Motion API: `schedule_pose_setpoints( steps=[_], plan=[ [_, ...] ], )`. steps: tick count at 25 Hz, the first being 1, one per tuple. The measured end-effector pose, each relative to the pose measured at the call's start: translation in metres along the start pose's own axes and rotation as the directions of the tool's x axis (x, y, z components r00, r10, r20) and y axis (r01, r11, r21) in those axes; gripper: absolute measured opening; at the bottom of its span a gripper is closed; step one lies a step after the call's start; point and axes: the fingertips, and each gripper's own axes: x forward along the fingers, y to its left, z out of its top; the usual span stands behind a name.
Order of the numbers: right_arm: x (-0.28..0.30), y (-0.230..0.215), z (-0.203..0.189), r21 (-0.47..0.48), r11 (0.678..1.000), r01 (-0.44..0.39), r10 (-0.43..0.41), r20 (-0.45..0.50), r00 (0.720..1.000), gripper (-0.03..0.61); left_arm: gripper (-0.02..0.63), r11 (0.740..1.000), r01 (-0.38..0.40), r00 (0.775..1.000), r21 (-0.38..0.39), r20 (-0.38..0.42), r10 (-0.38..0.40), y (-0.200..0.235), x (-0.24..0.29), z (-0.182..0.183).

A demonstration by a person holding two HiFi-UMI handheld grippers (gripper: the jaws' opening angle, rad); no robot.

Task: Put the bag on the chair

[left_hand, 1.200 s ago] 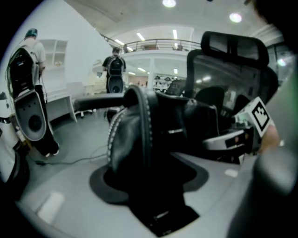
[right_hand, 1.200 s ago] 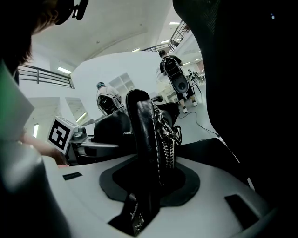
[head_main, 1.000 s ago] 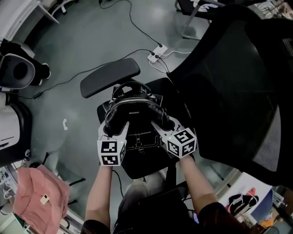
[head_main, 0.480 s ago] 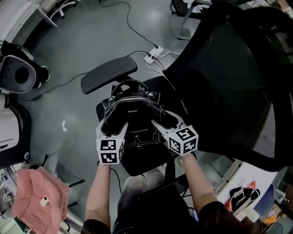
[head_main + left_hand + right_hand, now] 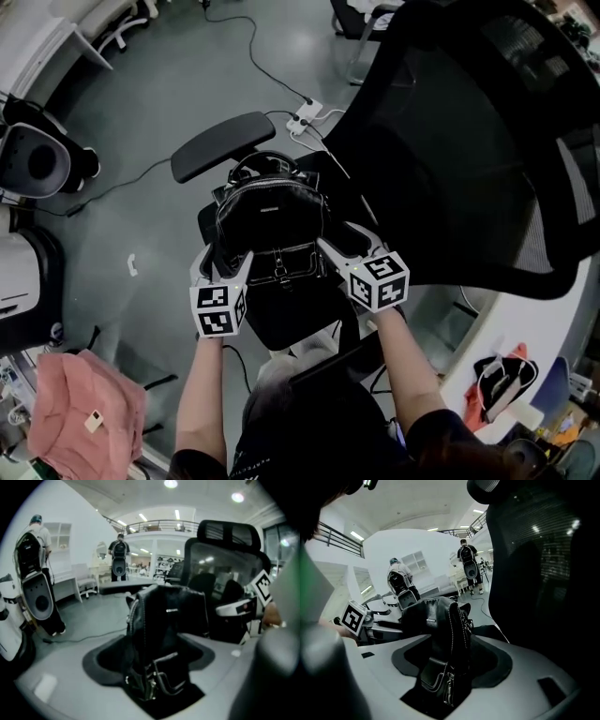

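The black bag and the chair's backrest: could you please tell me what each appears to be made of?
The black bag: probably leather or imitation leather, slightly glossy, with pale stitching and metal zip teeth. The chair's backrest: apparently black mesh fabric; light shows through its weave.

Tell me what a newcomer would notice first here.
A black leather bag stands upright on the seat of a chair mid-frame, with its big mesh backrest at upper right. The left gripper and right gripper flank it, each with a side of the bag between its jaws: the left's stand apart, the right's are opening. A pink bag lies at lower left.
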Motion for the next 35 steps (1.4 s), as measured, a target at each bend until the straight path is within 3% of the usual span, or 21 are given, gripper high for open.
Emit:
schedule_pose_setpoints(
  steps=[8,13,29,35],
  plan=[
    [-0.037,0.022,0.004,0.004,0.998,0.064,-0.064,0.019,0.998,0.202,0.347,0.999,0.027,0.998,-0.045,0.051,-0.024,-0.001,-0.043,0.010],
    [-0.057,0.038,0.006,0.001,0.995,0.095,-0.095,0.033,0.995,0.160,0.305,0.995,0.043,0.996,-0.092,0.084,-0.036,-0.001,-0.077,0.016],
    [-0.114,0.091,0.022,-0.035,0.989,0.146,-0.141,0.104,0.984,0.004,0.062,0.994,0.057,0.980,-0.098,0.194,-0.037,-0.019,-0.165,0.036],
    [-0.126,0.108,0.021,-0.050,0.987,0.155,-0.149,0.108,0.983,0.000,0.031,0.994,0.040,0.981,-0.100,0.195,-0.019,-0.019,-0.181,0.033]
  ],
)
